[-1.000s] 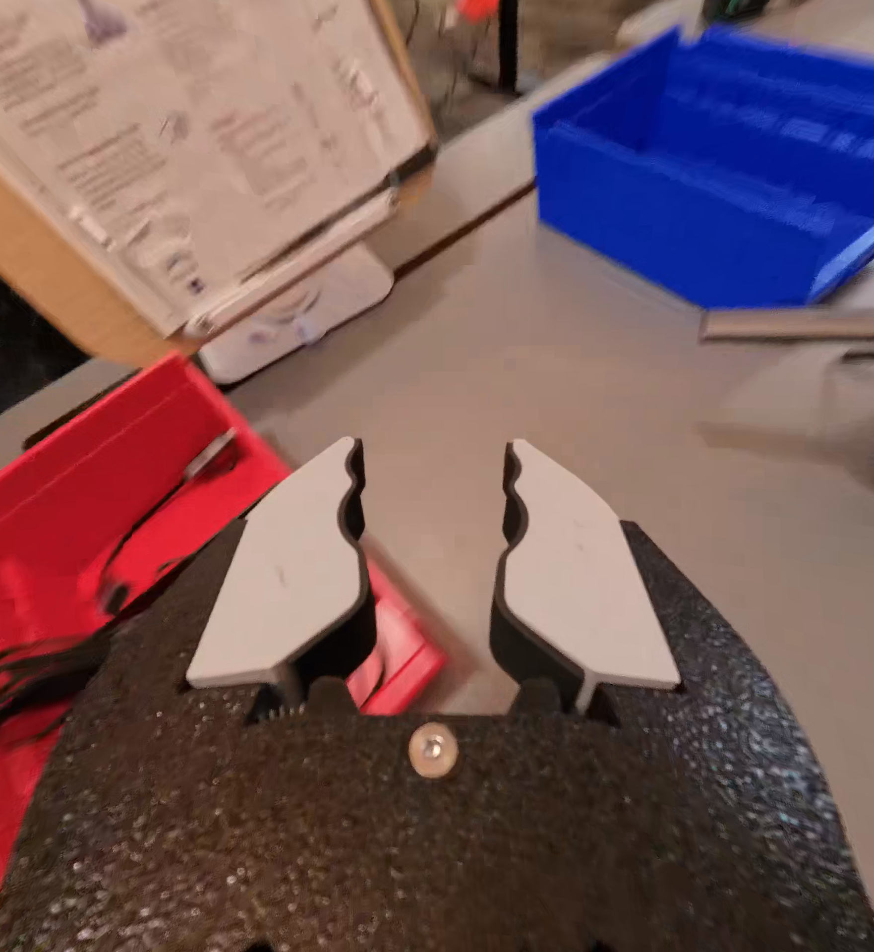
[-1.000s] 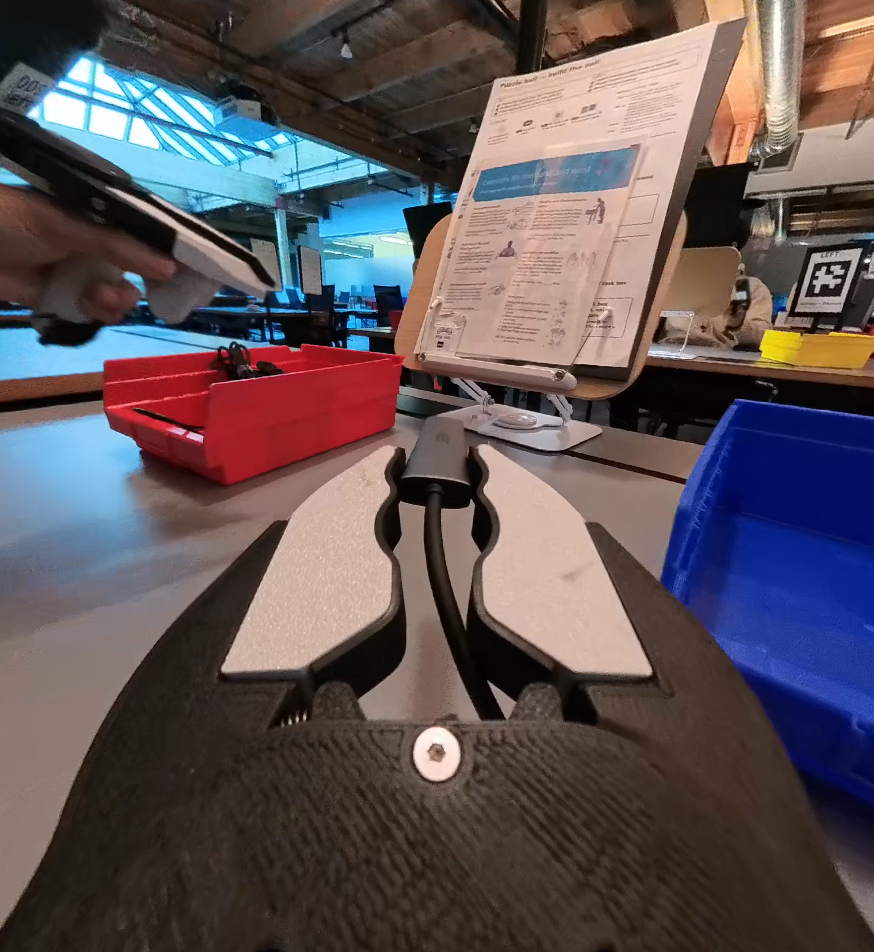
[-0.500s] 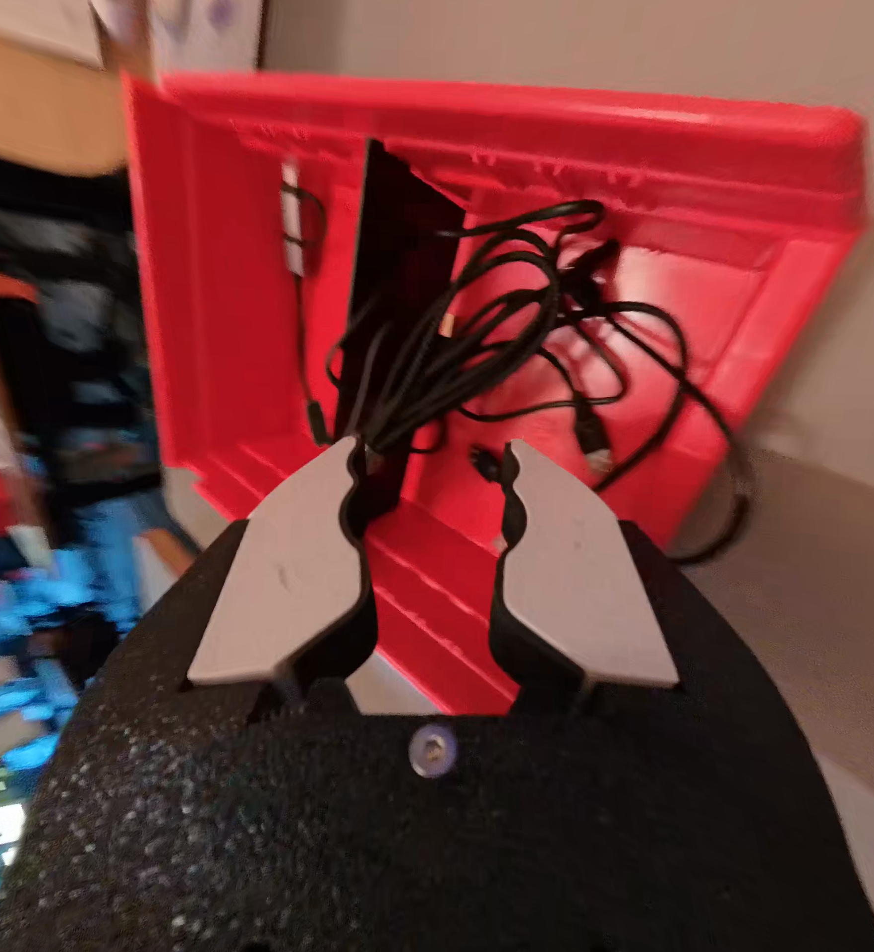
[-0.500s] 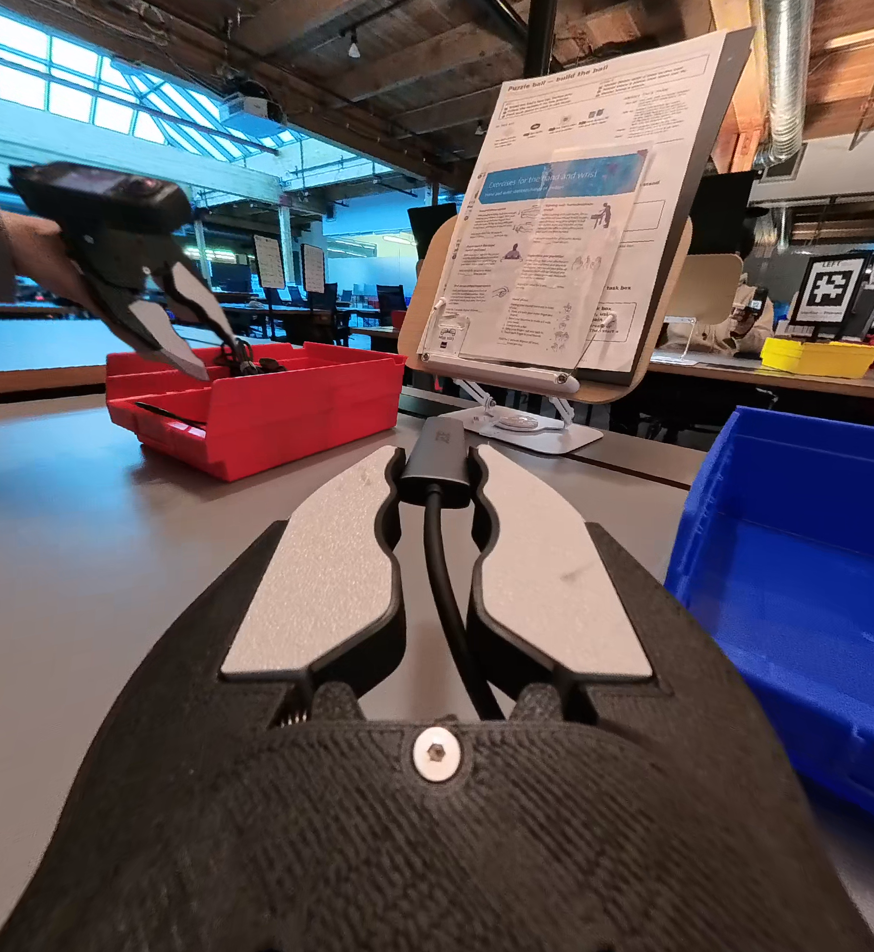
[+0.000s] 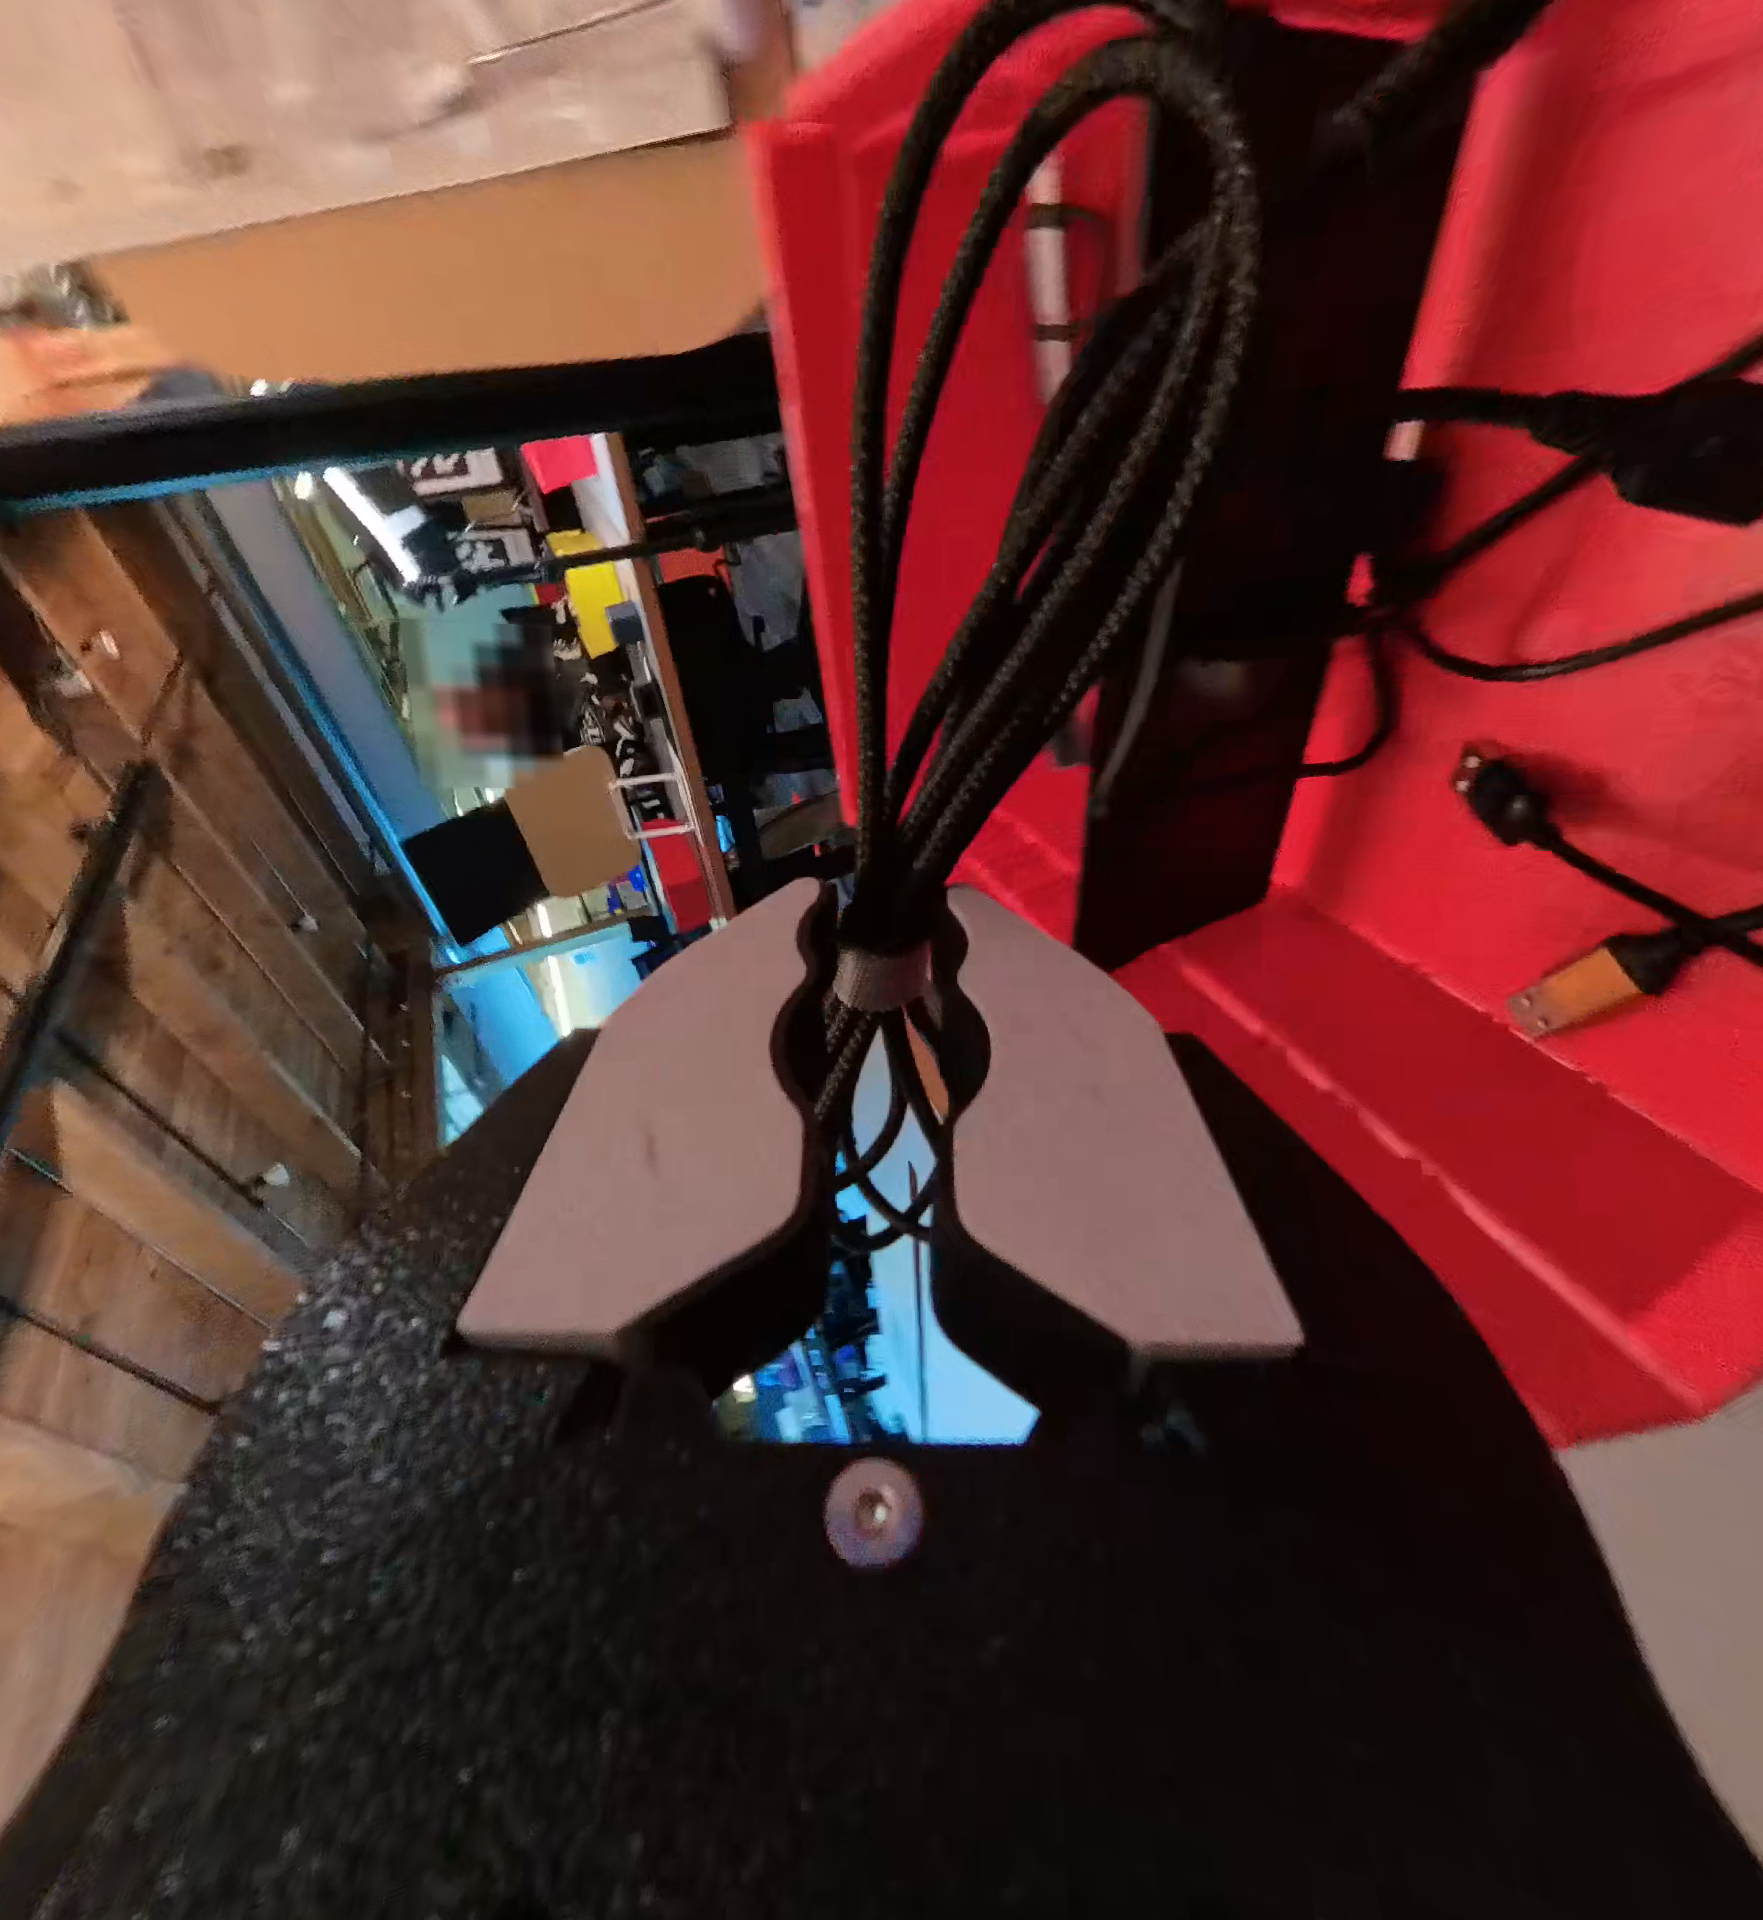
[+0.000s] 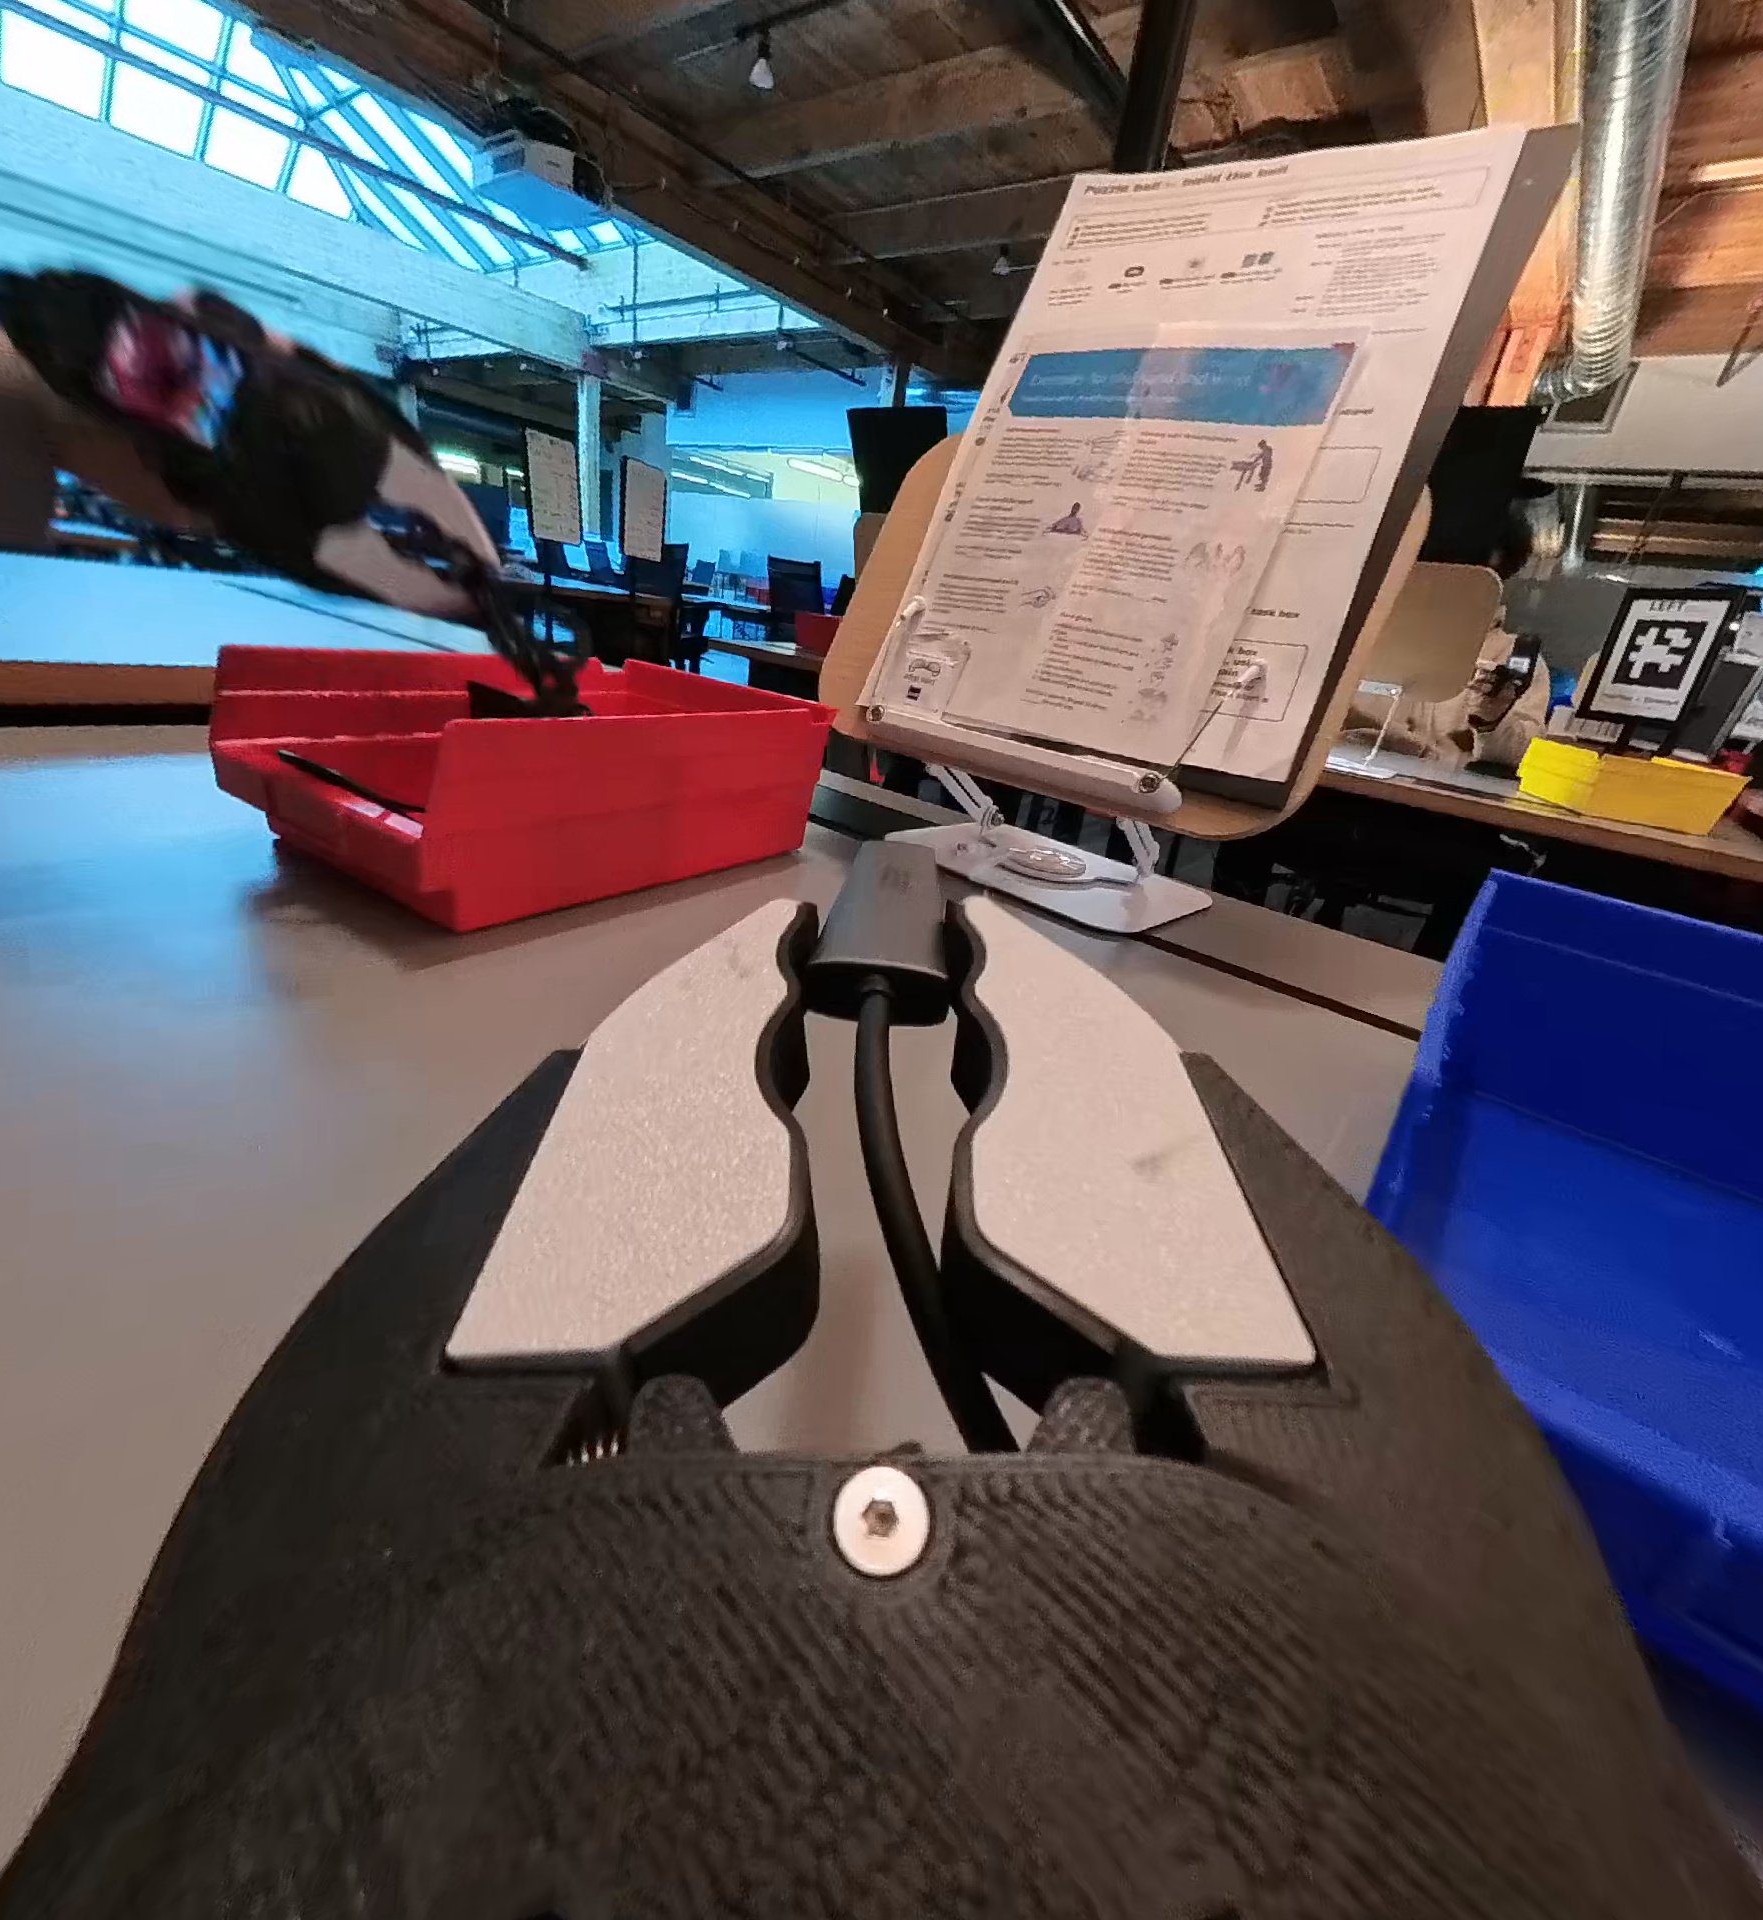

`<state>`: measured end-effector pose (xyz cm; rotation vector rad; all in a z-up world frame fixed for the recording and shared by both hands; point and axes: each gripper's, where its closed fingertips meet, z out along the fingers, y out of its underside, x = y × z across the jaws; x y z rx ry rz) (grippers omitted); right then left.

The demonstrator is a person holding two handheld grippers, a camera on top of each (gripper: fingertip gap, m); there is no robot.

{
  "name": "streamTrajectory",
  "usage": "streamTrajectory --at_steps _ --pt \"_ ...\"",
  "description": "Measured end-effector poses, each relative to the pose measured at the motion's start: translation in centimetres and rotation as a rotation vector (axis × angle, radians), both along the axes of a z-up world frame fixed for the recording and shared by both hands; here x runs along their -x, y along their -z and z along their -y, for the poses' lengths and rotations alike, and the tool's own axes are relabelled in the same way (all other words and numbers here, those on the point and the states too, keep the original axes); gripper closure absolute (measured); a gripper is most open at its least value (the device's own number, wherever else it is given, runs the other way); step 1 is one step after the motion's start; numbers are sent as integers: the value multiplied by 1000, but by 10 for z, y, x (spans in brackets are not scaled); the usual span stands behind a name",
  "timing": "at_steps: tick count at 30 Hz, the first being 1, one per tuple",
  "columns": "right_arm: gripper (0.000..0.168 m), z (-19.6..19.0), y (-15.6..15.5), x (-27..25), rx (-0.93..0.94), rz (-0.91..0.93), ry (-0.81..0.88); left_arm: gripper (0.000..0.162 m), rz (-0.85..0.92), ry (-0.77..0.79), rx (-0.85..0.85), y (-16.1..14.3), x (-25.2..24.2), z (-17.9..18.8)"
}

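My left gripper [image 5: 882, 935] is shut on a bundle of black braided cable [image 5: 1064, 436], gripping it at its grey strap. The bundle hangs over the red bin [image 5: 1583, 935], which holds more black cables and an orange-tipped plug [image 5: 1583, 1000]. In the right wrist view the left gripper [image 6: 461, 592] is blurred above the red bin [image 6: 586, 790], with the cable bundle [image 6: 534, 644] trailing down into it. My right gripper [image 6: 877, 925] is shut on a dark grey adapter plug [image 6: 879, 925], low over the grey table [image 6: 181, 1039]. The plug's black cord [image 6: 903, 1195] runs back between the fingers.
A blue bin [image 6: 1635, 1195] stands close on the right. A document stand with printed sheets [image 6: 1157, 499] stands behind the red bin on a white base. A yellow bin [image 6: 1625, 790] and a seated person are on a far table. The grippers' ends are close to 40 cm from one another.
My left gripper has swung from over the table to the red bin, closed on the cable bundle and lifted it. My right gripper has stayed still, holding the plug.
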<state>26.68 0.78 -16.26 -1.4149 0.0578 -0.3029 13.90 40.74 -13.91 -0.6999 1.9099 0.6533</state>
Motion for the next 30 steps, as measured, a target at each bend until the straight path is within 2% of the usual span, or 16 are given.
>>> streamTrajectory --at_steps 7,9,11,14,17,22,24,27,30 --pt "145 -1 1 -3 1 -47 -26 146 437 -92 140 -141 22 19" --pt "145 2 -2 -4 -28 -82 -60 146 539 -81 221 -168 21 40" --pt "145 7 -5 -8 -69 -126 -87 146 553 -47 344 -174 12 71" --pt "145 15 -10 -12 -130 -168 -116 146 440 37 562 -145 -10 133" --pt "145 19 -12 -7 -152 -165 -183 146 233 219 621 -91 -26 200" --pt "145 31 -17 -6 -197 -210 -299 146 111 500 403 -6 -41 272" --pt "145 41 -23 2 -232 -239 -430 146 77 605 307 22 -43 289" --pt "145 62 -30 14 -258 -217 -604 146 85 776 234 47 -49 308" --pt "145 88 -37 17 -316 -248 -744 146 121 870 224 57 -59 316"
